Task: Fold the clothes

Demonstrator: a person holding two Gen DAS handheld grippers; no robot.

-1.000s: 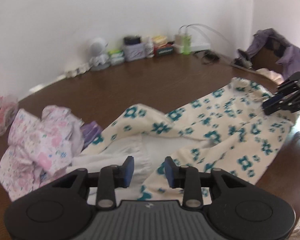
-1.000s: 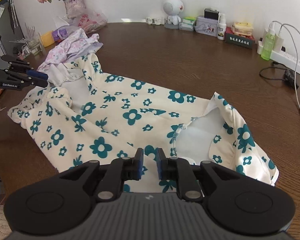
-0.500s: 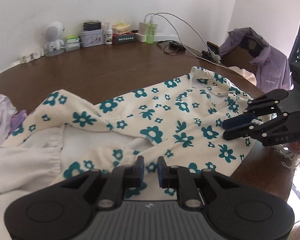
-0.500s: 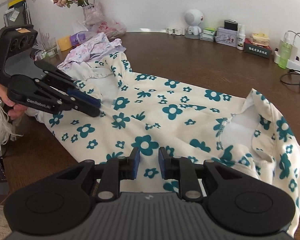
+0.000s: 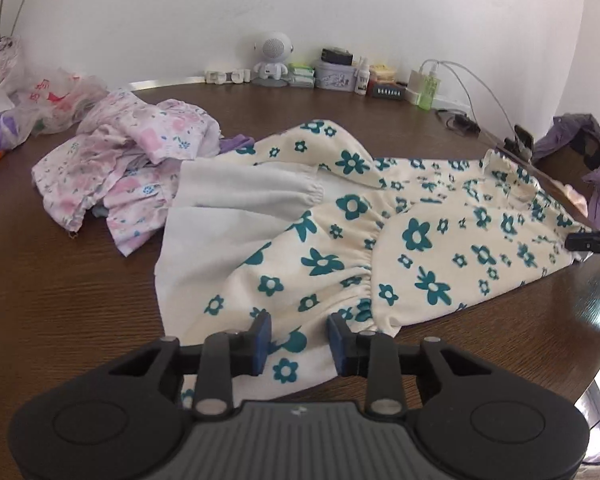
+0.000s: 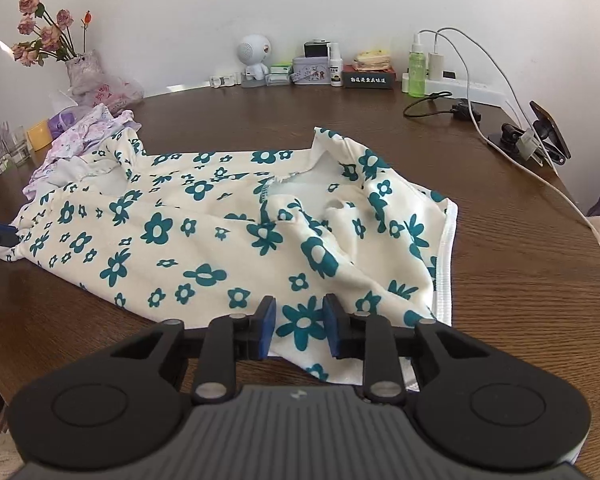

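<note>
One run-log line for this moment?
garment: floral dress spread on table | left tongs: opening, over hem | right tongs: opening, over edge

Cream floral garment [image 5: 420,240] (teal flowers) lies spread, rumpled, white lining showing, on the table.

Both wrist views look down, close, from opposite ends of one floral garment [image 5: 416,240].
</note>
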